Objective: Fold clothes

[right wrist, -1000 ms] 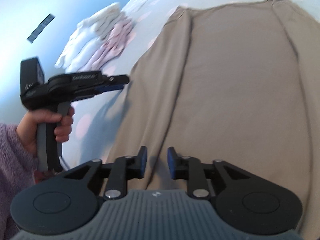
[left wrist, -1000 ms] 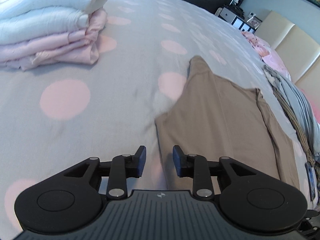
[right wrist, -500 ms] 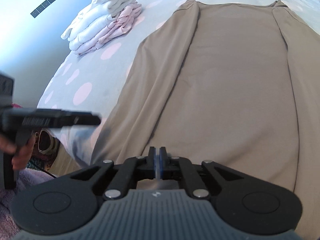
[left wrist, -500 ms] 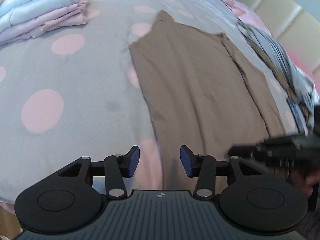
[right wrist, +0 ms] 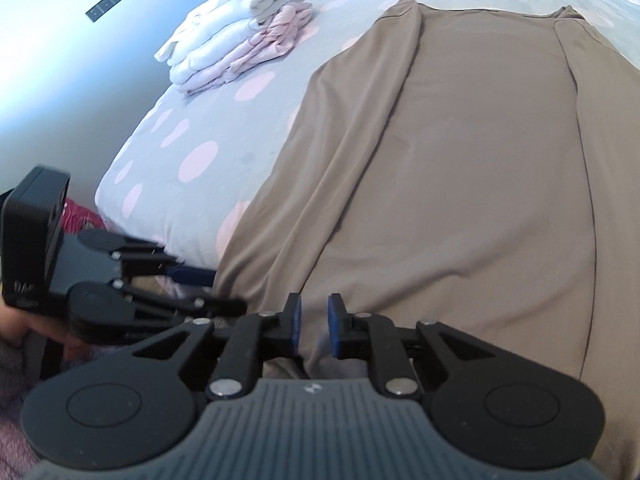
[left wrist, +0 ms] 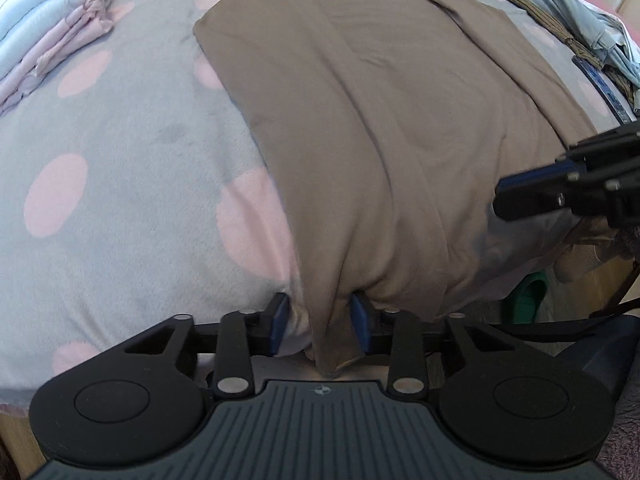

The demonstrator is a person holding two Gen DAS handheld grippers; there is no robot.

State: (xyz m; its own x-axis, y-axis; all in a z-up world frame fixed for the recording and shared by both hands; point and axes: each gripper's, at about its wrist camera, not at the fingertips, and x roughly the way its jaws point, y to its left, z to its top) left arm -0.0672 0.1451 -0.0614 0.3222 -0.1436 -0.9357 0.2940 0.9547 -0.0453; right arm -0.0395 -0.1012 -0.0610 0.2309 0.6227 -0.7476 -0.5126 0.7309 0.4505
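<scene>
Brown garment (left wrist: 384, 128) lies spread flat on the bed (left wrist: 132, 152), its near hem hanging over the bed's front edge. The left tongs (left wrist: 319, 322) sit at that hem's left corner: a bunched fold of the cloth drops between the 2 blue pads, which stand fairly wide apart on either side of it and do not pinch it. The right tongs (right wrist: 313, 328) hover at the near hem further along, narrowly parted, with brown cloth showing through the gap; whether the pads touch it I cannot tell. In the right wrist view the left tongs reach in from the left, their tips at the garment's edge. In the left wrist view the right tongs enter from the right, over the garment's right side. A folded stack (right wrist: 244, 52) of white and pink clothes rests on the bed well apart from the garment, far left. Grey clothes (left wrist: 560, 12) lie heaped beside the garment's right edge.
</scene>
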